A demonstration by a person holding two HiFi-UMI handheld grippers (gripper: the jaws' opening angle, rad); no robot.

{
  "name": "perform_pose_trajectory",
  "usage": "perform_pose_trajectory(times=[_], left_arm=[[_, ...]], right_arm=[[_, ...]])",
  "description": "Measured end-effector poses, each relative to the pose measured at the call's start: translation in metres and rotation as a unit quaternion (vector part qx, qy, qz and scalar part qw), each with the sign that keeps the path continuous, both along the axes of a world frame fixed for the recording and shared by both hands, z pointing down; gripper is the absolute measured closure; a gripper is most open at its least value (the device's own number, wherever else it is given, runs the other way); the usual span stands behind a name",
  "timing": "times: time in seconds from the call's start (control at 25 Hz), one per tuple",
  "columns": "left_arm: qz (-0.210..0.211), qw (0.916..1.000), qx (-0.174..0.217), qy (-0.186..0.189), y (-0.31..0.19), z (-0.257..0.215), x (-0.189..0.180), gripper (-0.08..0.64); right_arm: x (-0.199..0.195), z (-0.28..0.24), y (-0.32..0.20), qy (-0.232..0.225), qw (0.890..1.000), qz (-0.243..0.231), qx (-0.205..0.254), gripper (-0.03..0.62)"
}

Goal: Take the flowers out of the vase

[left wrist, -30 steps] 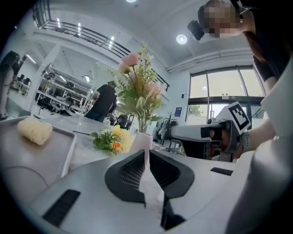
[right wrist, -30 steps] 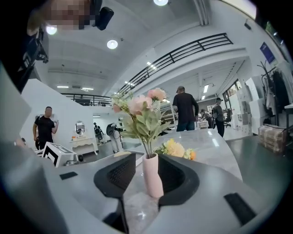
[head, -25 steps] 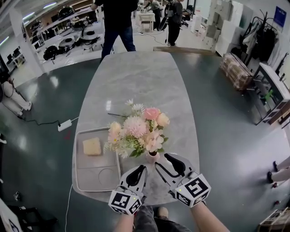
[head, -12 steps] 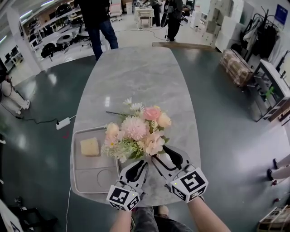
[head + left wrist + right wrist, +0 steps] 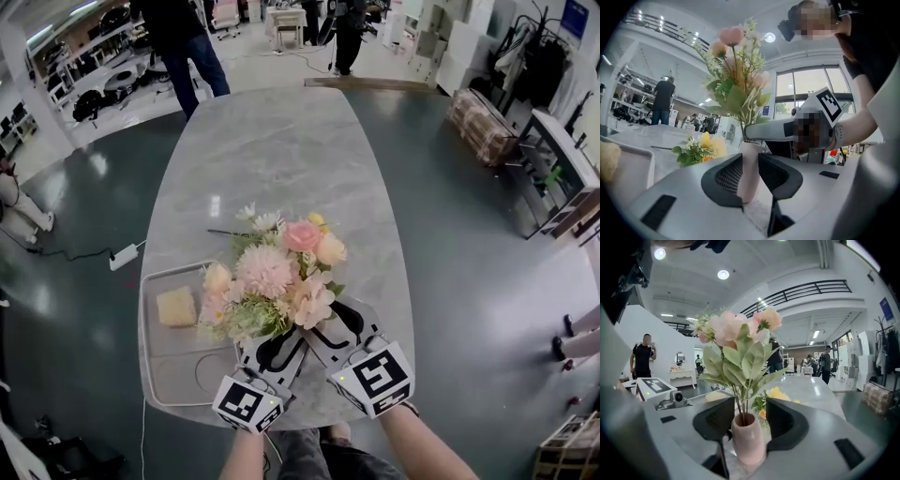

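Note:
A bouquet of pink, peach and white flowers [image 5: 272, 277] stands in a small pink vase [image 5: 751, 164] near the table's front edge. In the head view the blooms hide the vase. My left gripper [image 5: 286, 342] is shut on the vase's body [image 5: 747, 441], a pad against each side. My right gripper [image 5: 333, 319] comes in from the right. Its jaws are opening and stand either side of the vase's neck and the green stems [image 5: 739, 401], with a gap on both sides. A loose sprig with yellow blooms [image 5: 701, 149] lies on the table behind the vase.
A grey tray [image 5: 169, 366] with a yellow sponge block [image 5: 176, 307] sits left of the bouquet. The marble table [image 5: 272, 150] stretches away beyond it. People stand on the floor past its far end [image 5: 178, 37].
Both grippers have drawn in under the bouquet, which has shifted slightly left. The vase, visible beside the right gripper a second ago, is now hidden by blooms. The right jaws have spread wider.

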State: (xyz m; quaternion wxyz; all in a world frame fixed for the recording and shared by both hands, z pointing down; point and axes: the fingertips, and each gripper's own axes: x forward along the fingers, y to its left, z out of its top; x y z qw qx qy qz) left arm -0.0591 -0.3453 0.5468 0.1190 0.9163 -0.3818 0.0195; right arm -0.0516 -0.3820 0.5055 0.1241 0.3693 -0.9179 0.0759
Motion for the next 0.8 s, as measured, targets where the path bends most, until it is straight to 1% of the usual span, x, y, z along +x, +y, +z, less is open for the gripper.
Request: perform_pose_trajectory(times=[0.32, 0.52, 0.64, 0.8], left_arm=[[0.005, 1.0000, 0.004, 0.005, -0.001, -0.001, 0.010, 0.459], [0.004, 0.9999, 0.002, 0.009, -0.001, -0.002, 0.010, 0.459], [0.001, 0.9999, 0.001, 0.013, -0.002, -0.001, 0.003, 0.459], [0.000, 0.9998, -0.002, 0.018, -0.003, -0.004, 0.008, 0.459]], right_arm=[[0.003, -0.001, -0.004, 0.019, 1.000, 0.012, 0.005, 0.397], [0.006, 0.000, -0.003, 0.028, 0.999, 0.016, 0.017, 0.485], [0.001, 0.000, -0.003, 0.024, 0.999, 0.013, 0.018, 0.512], [0.007, -0.009, -0.006, 0.003, 1.000, 0.009, 0.018, 0.528]])
